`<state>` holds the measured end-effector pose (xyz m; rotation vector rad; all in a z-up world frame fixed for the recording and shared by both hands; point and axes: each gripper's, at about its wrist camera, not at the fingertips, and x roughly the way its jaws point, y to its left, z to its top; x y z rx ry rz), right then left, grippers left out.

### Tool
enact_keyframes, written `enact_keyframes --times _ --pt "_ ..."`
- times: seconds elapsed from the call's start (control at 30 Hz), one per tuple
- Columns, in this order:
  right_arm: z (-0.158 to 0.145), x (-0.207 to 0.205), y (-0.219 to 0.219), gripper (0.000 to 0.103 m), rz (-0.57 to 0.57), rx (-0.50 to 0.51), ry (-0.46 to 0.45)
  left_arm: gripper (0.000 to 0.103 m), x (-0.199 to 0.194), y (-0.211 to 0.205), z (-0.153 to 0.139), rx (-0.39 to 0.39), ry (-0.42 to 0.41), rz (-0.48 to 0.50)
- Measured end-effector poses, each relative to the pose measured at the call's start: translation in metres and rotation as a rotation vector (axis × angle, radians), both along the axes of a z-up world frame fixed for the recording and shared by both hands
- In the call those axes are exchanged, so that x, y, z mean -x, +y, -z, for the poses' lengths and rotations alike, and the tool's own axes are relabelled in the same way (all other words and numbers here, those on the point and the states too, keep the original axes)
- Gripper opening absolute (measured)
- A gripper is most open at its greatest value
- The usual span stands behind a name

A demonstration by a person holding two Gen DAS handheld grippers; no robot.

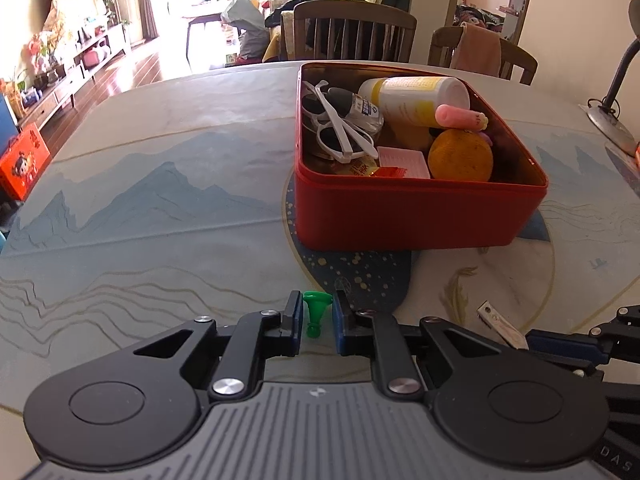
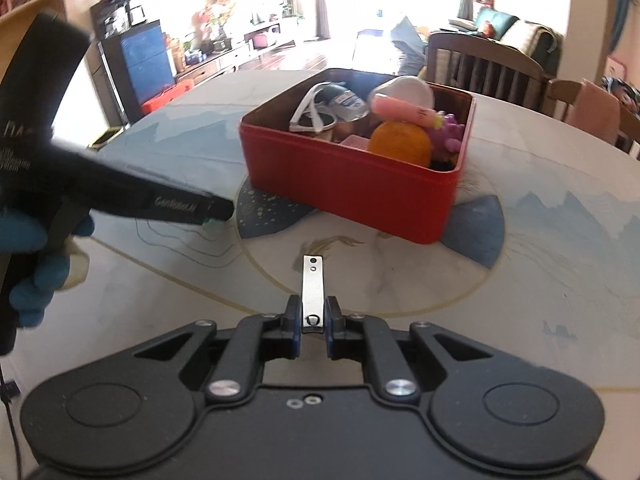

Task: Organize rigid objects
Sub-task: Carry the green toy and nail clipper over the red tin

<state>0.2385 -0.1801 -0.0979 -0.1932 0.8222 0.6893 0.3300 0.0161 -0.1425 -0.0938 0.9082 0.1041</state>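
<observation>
A red tin box (image 1: 416, 216) stands on the table and holds white sunglasses (image 1: 340, 128), a white bottle (image 1: 416, 98), an orange (image 1: 460, 156), a pink tube (image 1: 460, 117) and other small items. My left gripper (image 1: 316, 318) is closed around a small green plastic piece (image 1: 315, 312), low over the table in front of the box. My right gripper (image 2: 311, 320) is shut on a metal nail clipper (image 2: 313, 288), which points toward the box (image 2: 352, 188). The clipper also shows in the left wrist view (image 1: 500, 322). The left gripper appears blurred at the left of the right wrist view (image 2: 216, 210).
The round table wears a mountain-print cloth (image 1: 160, 184). Wooden chairs (image 1: 352, 32) stand behind it. A desk lamp base (image 1: 610, 120) sits at the right edge. A gloved hand (image 2: 36, 260) holds the left gripper.
</observation>
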Motion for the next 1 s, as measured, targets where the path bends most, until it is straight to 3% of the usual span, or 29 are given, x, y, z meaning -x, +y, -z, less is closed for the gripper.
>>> enact_keyframes --times 0.47,1.0 --pt "-0.032 0.020 -0.019 0.010 0.098 -0.081 -0.013 0.015 0.032 0.000 -0.034 0.040 -0.051 0.002" --pt "-0.081 0.020 -0.017 0.010 0.121 -0.126 -0.107 0.015 0.042 -0.004 -0.092 0.060 -0.144 0.035"
